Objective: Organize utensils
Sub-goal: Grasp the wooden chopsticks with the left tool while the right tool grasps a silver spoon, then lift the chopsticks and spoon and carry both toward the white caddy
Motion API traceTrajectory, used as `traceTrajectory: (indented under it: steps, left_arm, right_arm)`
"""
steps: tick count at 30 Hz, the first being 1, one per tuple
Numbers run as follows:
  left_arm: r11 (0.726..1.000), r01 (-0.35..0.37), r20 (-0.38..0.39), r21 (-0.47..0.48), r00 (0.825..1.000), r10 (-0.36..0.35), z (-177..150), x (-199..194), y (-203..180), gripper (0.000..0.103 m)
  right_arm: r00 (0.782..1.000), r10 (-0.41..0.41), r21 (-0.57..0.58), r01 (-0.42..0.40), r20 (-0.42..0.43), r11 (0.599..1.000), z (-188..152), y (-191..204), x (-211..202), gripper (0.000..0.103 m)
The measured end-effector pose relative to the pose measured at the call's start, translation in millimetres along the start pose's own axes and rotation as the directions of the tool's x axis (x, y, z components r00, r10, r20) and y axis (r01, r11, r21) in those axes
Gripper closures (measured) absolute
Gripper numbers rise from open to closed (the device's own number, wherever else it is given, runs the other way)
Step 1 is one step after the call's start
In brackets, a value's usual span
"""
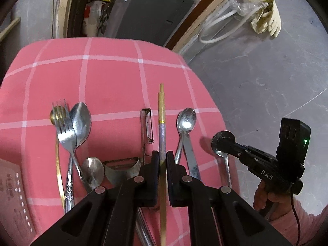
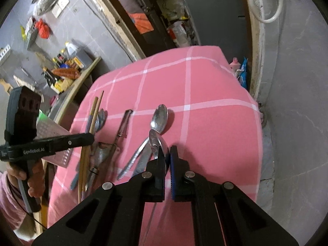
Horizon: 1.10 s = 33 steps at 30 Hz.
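Pink checked cloth (image 1: 114,78) covers surface | left hand-held gripper (image 1: 163,160) clenched on chopsticks (image 1: 161,123), perhaps a pair | right hand-held gripper (image 2: 167,155) clamped on spoon (image 2: 154,141) | fork (image 1: 63,127), peeler (image 1: 147,125) lie flat.

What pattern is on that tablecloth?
Pink with a white grid check, clearest in the left wrist view: tablecloth.

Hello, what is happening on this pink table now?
A person is sorting utensils with two handheld tongs. The left tongs are shut on a pair of chopsticks; the right tongs are shut on a small spoon. Other spoons, a fork and a peeler lie on the pink checked cloth.
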<state>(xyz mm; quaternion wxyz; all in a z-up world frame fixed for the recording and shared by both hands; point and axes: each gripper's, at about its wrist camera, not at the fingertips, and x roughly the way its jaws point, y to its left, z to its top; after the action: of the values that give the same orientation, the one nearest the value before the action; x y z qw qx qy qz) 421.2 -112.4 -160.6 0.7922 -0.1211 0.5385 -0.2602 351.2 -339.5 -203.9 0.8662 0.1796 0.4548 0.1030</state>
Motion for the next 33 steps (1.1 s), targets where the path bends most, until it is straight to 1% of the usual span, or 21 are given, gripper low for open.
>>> traceTrajectory:
  steps: [3,5,9,12,14,16,20,23,24,27,29,30,33]
  left_arm:
    - [1.000,0.009,0.057,0.005,0.998,-0.010,-0.7,-19.6,-1.4,0.096]
    - [1.000,0.004,0.110,0.018,0.994,-0.006,-2.1,-36.9,-3.7,0.096]
    - [1.000,0.008,0.186,0.015,0.983,-0.011,-3.6,-65.2,-4.4,0.096]
    - [1.000,0.009,0.259,-0.006,0.966,-0.007,-0.9,-94.3,-0.7,0.096]
    - [1.000,0.008,0.294,-0.023,0.956,-0.001,2.8,-107.6,1.8,0.096]
    - [0.999,0.006,0.336,-0.044,0.942,0.009,6.2,-129.2,9.5,0.096]
    - [0.997,0.004,0.398,-0.073,0.917,0.026,10.2,-166.4,20.1,0.096]
    - [0.996,-0.022,0.448,-0.085,0.892,0.058,11.9,-194.7,26.3,0.096]
    - [0.995,-0.039,0.469,-0.089,0.880,0.076,13.4,-207.5,30.2,0.096]
    - [0.991,-0.070,0.512,-0.115,0.851,0.120,18.5,-234.0,42.0,0.096]
    - [0.987,-0.092,0.546,-0.134,0.824,0.151,21.4,-251.9,52.9,0.096]
    - [0.983,-0.114,0.567,-0.143,0.805,0.175,23.2,-260.4,58.2,0.096]
    - [0.974,-0.163,0.606,-0.160,0.762,0.227,26.2,-276.7,69.9,0.096]
  right_arm:
    - [0.998,-0.005,0.004,0.005,0.057,1.000,-0.5,10.9,-14.2,0.099]
    - [0.995,0.000,0.011,-0.001,0.097,1.000,-0.3,20.5,-23.4,0.099]
    - [0.985,0.017,0.019,-0.020,0.169,1.000,1.4,40.0,-39.6,0.099]
    - [0.972,0.035,0.022,-0.042,0.232,0.999,4.8,61.6,-50.7,0.099]
    - [0.961,0.049,0.017,-0.056,0.272,0.998,9.7,79.3,-56.7,0.099]
    - [0.952,0.062,0.013,-0.069,0.300,0.998,12.3,95.2,-61.7,0.099]
    - [0.932,0.096,0.004,-0.104,0.350,0.995,23.9,133.2,-69.5,0.099]
    - [0.913,0.133,-0.034,-0.130,0.387,0.991,32.4,167.5,-73.5,0.099]
    - [0.908,0.144,-0.047,-0.136,0.393,0.990,33.2,177.8,-73.1,0.099]
    - [0.891,0.181,-0.091,-0.157,0.416,0.983,40.9,209.6,-72.6,0.099]
    - [0.877,0.205,-0.115,-0.172,0.434,0.978,47.3,229.8,-70.2,0.099]
    - [0.871,0.217,-0.123,-0.180,0.440,0.976,49.7,238.3,-70.8,0.099]
    - [0.852,0.252,-0.156,-0.202,0.458,0.967,56.7,263.4,-61.8,0.099]
